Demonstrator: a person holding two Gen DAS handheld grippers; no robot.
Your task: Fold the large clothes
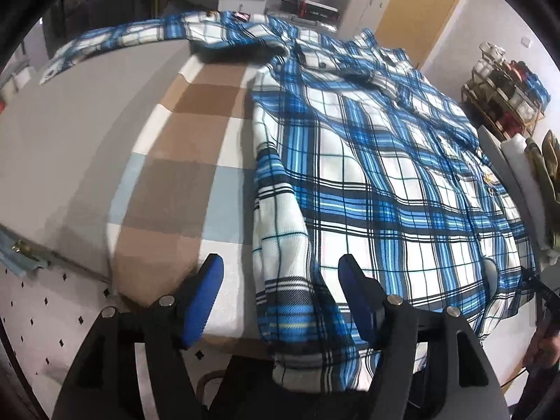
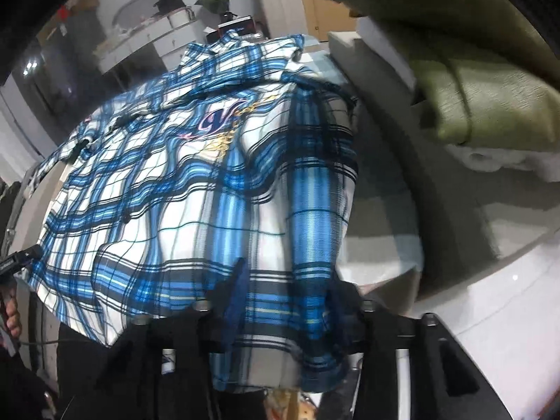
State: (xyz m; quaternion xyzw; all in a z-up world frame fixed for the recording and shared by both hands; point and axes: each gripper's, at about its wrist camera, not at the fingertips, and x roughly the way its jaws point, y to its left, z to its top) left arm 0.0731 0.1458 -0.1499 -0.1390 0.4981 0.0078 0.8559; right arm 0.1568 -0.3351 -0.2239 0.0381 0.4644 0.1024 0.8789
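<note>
Left wrist view showed the plaid shirt (image 1: 367, 175) spread on the desk (image 1: 70, 147), left gripper (image 1: 281, 297) jaws parted astride its hem, right gripper (image 2: 292, 301) jaws narrowed on the opposite hem, apparently mid-fold, next needing a firm left pinch.

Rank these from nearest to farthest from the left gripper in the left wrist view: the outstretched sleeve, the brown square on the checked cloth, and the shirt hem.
From the left gripper:
1. Shirt hem, between the fingers at the near edge.
2. Brown square, mid-table, left of the shirt.
3. Outstretched sleeve, far left corner.
</note>
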